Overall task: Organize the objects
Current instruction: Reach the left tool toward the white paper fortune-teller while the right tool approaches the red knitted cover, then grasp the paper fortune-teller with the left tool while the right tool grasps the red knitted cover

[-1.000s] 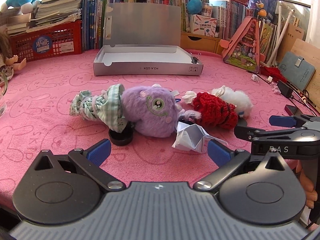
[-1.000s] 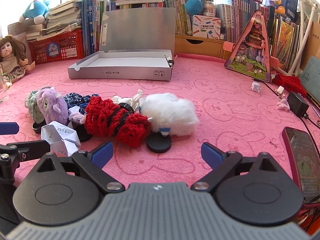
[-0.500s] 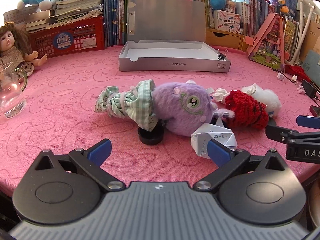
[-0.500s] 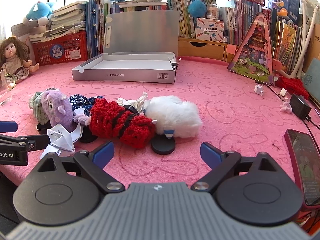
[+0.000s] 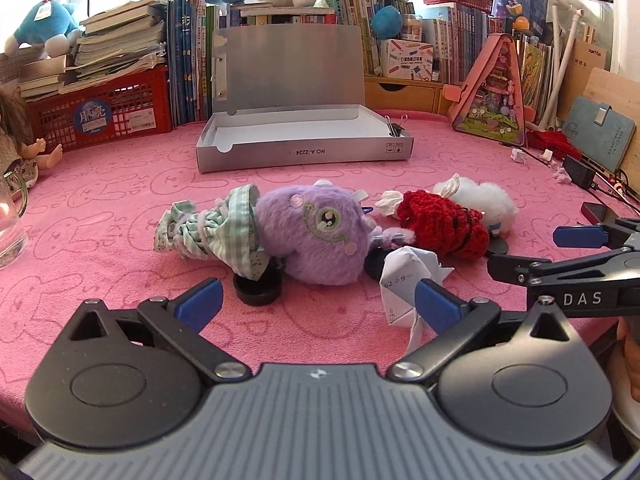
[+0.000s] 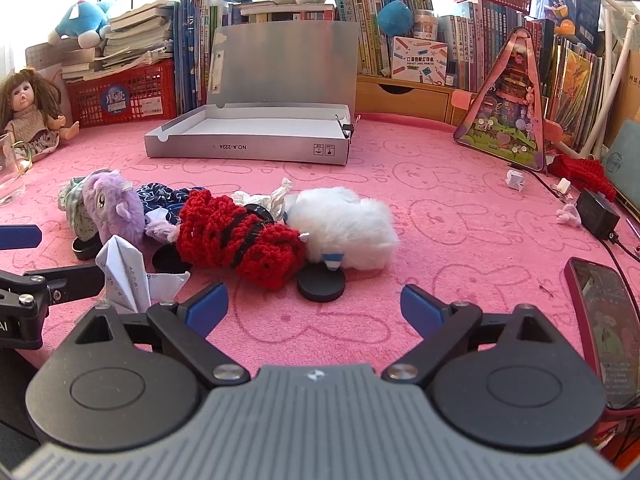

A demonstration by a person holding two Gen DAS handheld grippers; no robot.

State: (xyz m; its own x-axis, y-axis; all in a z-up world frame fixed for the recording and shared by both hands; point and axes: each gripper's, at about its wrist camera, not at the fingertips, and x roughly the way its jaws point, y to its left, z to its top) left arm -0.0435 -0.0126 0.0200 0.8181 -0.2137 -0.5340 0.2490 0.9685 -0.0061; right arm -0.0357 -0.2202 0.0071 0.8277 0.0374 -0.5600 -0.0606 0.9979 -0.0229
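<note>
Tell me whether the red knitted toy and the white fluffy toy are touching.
Touching. In the right wrist view the red knitted toy presses straight against the white fluffy toy, with no pink cloth showing between them.

- Left wrist view sits low and close, facing the purple plush and silver box.
- Right wrist view looks from further right; both share the toy pile and the box.

At frame centre a fluffy lilac plush creature with a green embroidered eye wears a green-and-white checked fabric dress. To its right lie a red crocheted yarn doll banded in black and a white furry plush. All rest on a pink bunny-patterned tablecloth, a silver cardboard box above centre.
</note>
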